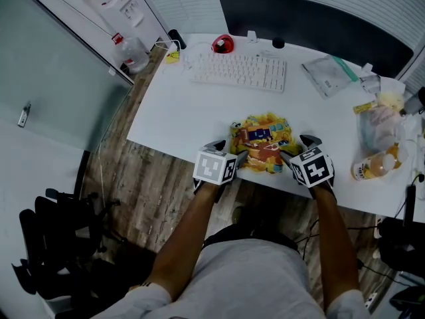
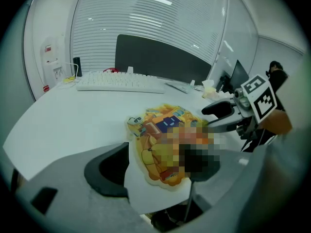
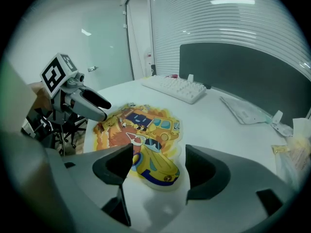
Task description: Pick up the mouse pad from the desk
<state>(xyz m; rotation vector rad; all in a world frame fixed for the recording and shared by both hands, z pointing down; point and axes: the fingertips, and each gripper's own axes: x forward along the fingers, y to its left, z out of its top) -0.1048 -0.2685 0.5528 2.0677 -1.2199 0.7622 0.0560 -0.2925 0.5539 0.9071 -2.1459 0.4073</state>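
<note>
I have both grippers down at the near edge of the white desk [image 1: 169,121], one on each side of the mouse pad [image 1: 261,143], a colourful cartoon-printed pad with an irregular outline that lies flat on the desk close to its front edge, nearer to me than the white keyboard [image 1: 240,70]. My left gripper [image 2: 155,168] has its jaws spread wide with nothing in their grip. In the left gripper view the near end of the pad lies on the desk in the gap between them, and neither pad presses on it. My right gripper [image 3: 160,170] is just as wide open and holds nothing. In the right gripper view the end of the pad printed with a yellow car sits between the jaws, with the left jaw overlapping the pad's edge, though I cannot tell whether it touches. From the head view the two grippers angle in toward each other, their tips at the pad's left and right sides. Farther back on the desk I see a small red object [image 1: 222,44] beyond the keyboard, and a clear plastic bag [image 1: 327,74] to the right.
</note>
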